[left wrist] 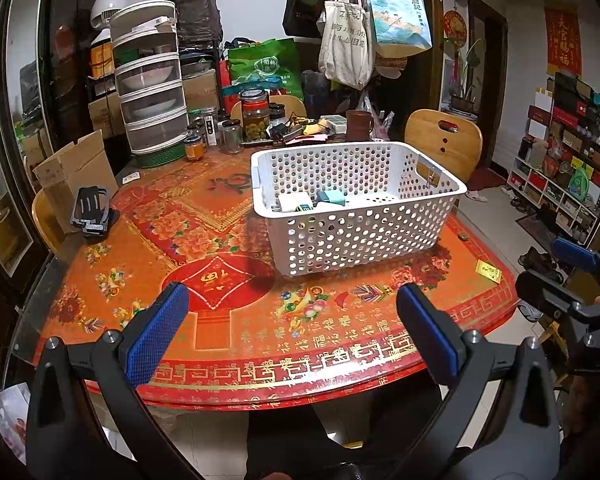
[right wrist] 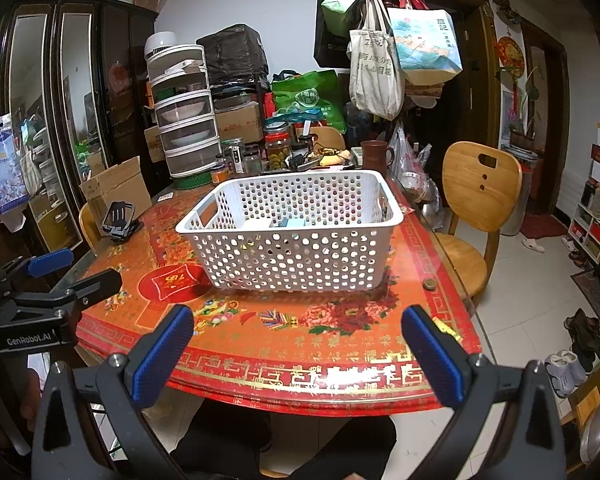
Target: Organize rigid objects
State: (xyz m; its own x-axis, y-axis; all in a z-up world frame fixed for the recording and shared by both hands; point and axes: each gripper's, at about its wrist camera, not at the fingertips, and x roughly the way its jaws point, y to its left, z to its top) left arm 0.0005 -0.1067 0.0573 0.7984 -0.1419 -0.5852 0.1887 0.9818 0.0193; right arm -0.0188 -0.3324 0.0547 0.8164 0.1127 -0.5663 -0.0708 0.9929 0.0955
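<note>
Only partly seen: basket contents, walls hide them | both hand-held grippers wide open, empty

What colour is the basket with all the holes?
The basket is white, with round holes all over its sides. The right wrist view shows it best.

wooden chair, pickle jar, tote bags
</note>
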